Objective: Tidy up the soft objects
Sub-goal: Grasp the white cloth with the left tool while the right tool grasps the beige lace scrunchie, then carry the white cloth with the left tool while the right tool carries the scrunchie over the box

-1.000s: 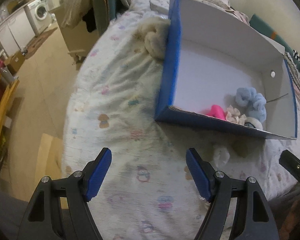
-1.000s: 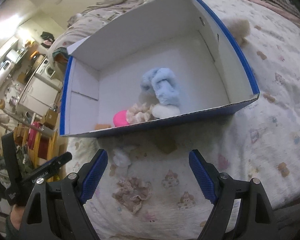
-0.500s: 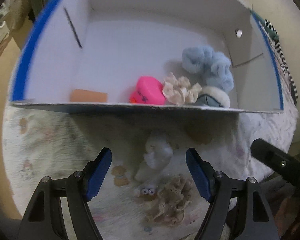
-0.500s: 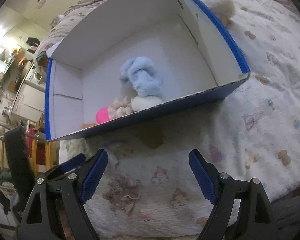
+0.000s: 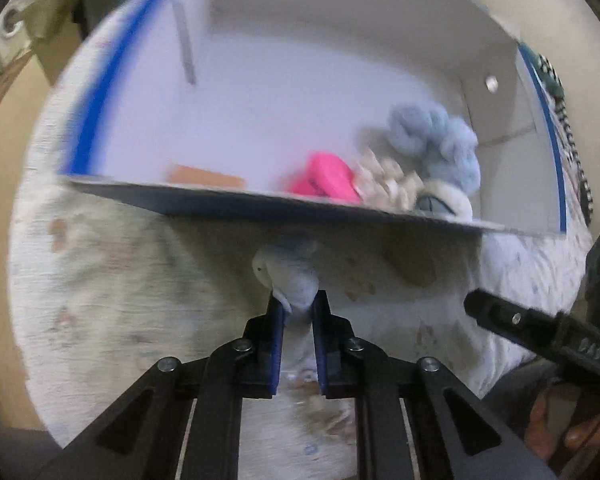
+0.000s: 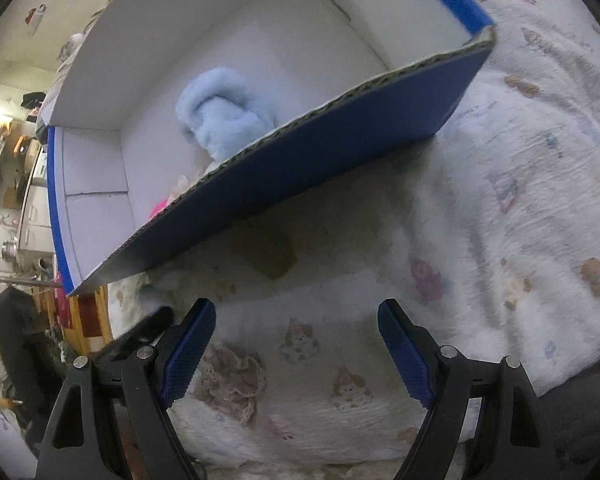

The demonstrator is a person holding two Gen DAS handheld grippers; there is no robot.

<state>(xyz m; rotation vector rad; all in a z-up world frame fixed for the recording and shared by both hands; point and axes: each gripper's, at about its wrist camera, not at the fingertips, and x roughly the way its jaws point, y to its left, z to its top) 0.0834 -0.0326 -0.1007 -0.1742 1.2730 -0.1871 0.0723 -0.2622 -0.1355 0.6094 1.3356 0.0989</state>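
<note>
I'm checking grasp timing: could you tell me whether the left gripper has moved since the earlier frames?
Yes. The left gripper advanced toward the box front wall and its fingers closed on the pale blue soft toy.

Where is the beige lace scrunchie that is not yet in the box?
In the right wrist view, the beige lace scrunchie lies on the bedsheet, beside the right gripper's left finger, in front of the blue box.

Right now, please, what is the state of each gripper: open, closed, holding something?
Left gripper: closed on a pale blue soft toy.
Right gripper: open, holding nothing, above the beige lace scrunchie.
</note>
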